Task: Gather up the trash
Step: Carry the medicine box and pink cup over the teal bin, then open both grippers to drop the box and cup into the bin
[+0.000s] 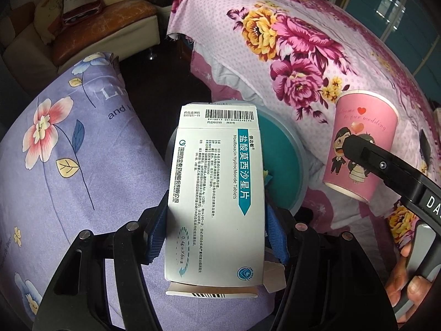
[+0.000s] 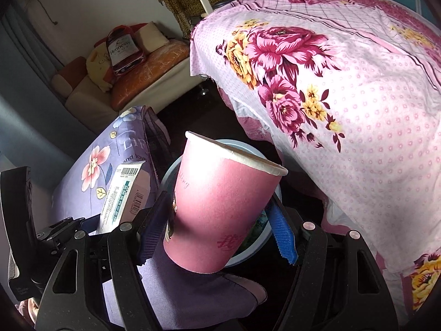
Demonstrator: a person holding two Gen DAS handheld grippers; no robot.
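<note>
My left gripper (image 1: 216, 220) is shut on a white medicine box (image 1: 217, 193) with teal print and holds it above a round grey-rimmed teal bin (image 1: 286, 154). My right gripper (image 2: 217, 223) is shut on a pink paper cup (image 2: 220, 209) with a wedding cartoon, also over the bin (image 2: 248, 253), whose rim shows behind the cup. The cup (image 1: 361, 143) and one right finger (image 1: 386, 171) show in the left wrist view at right. The box (image 2: 121, 195) shows in the right wrist view at left.
A purple flowered pillow (image 1: 69, 165) lies left of the bin. A bed with a pink flowered sheet (image 1: 317, 55) rises to the right. A sofa with cushions and a Hennessy bag (image 1: 80, 0) stands at the back left. Dark floor lies between.
</note>
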